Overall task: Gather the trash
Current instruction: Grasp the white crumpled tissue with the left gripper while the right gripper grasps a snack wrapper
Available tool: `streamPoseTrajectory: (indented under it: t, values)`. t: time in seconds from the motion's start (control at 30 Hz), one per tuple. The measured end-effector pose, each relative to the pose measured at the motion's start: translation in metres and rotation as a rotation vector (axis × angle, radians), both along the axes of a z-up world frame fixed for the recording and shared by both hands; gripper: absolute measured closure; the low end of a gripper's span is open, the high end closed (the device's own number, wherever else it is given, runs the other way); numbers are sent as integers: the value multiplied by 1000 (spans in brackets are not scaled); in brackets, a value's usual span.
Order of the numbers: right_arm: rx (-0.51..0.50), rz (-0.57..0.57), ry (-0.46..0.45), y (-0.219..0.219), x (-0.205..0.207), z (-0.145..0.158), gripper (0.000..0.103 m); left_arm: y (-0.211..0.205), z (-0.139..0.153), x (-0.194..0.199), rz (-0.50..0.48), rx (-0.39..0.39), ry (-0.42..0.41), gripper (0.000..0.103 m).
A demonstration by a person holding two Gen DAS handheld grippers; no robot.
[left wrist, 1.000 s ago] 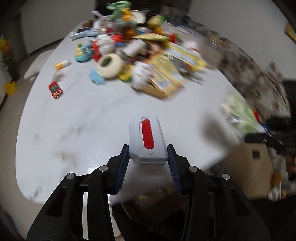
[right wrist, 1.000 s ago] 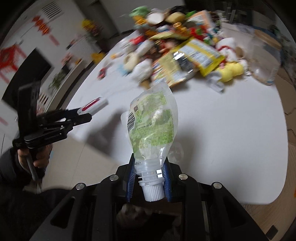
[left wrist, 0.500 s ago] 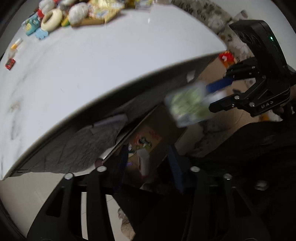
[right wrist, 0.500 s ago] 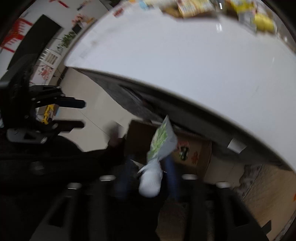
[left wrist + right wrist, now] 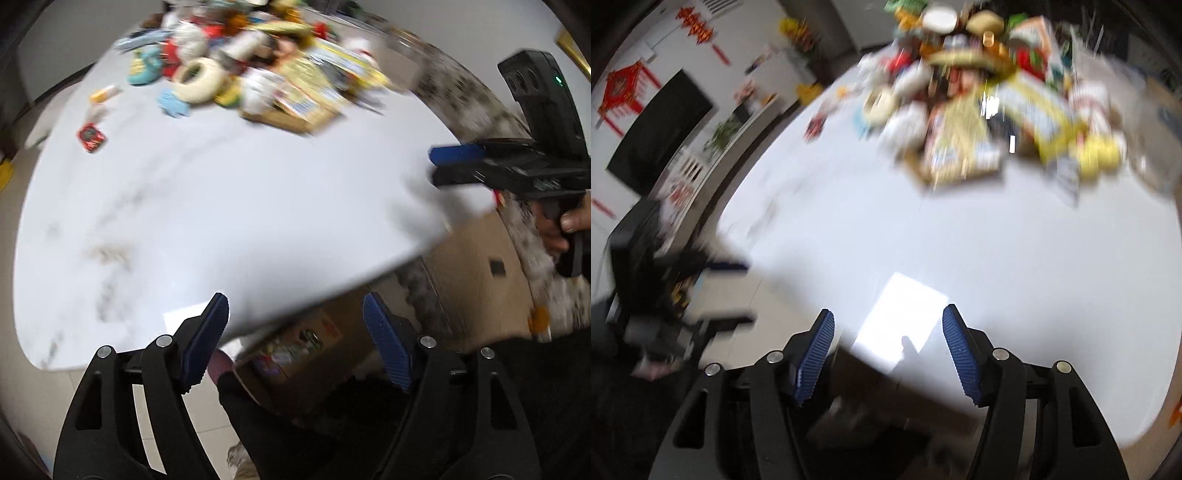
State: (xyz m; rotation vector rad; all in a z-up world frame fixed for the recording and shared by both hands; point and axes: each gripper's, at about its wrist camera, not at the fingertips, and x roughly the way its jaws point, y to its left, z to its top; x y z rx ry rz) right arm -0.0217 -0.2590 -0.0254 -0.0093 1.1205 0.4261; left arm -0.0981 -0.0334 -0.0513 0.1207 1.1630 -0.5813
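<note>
Both my grippers, left (image 5: 295, 328) and right (image 5: 886, 347), are spread apart and empty over the near table (image 5: 229, 206) edge, probably because the trash pile (image 5: 258, 74) sits at the far end, needing a reach.

pile of items (image 5: 979, 110): motion-blurred, unidentifiable | cardboard box (image 5: 295, 347): partly hidden beneath table (image 5: 221, 206)

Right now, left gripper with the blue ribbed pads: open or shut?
Open. The left gripper has its blue ribbed pads spread wide, with nothing between them; only the white marble table edge shows beyond.
</note>
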Motion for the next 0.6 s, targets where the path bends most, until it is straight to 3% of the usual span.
streamPoseTrajectory:
  t: [0.1, 0.27, 0.3, 0.37, 0.4, 0.5, 0.6]
  values:
    - [-31, -80, -43, -4, 60, -7, 39, 5, -1, 18, 68, -14, 14, 29]
    - [11, -181, 46, -18, 130, -36, 35, 16, 2, 36, 147, -42, 0, 29]
    - [20, -188, 80, -19, 141, -45, 49, 16, 1, 40, 154, -42, -2, 29]
    - [48, -177, 148, -20, 150, -56, 98, 15, 1, 47, 169, -49, 0, 29]
    - [57, -180, 141, -22, 144, -50, 103, 15, 1, 50, 174, -51, -6, 29]
    - [66, -139, 69, -26, 120, -24, 103, 2, 7, 66, 166, -62, -47, 29]
    - [100, -139, 73, -43, 105, -11, 103, -16, 8, 86, 137, -63, -77, 29]
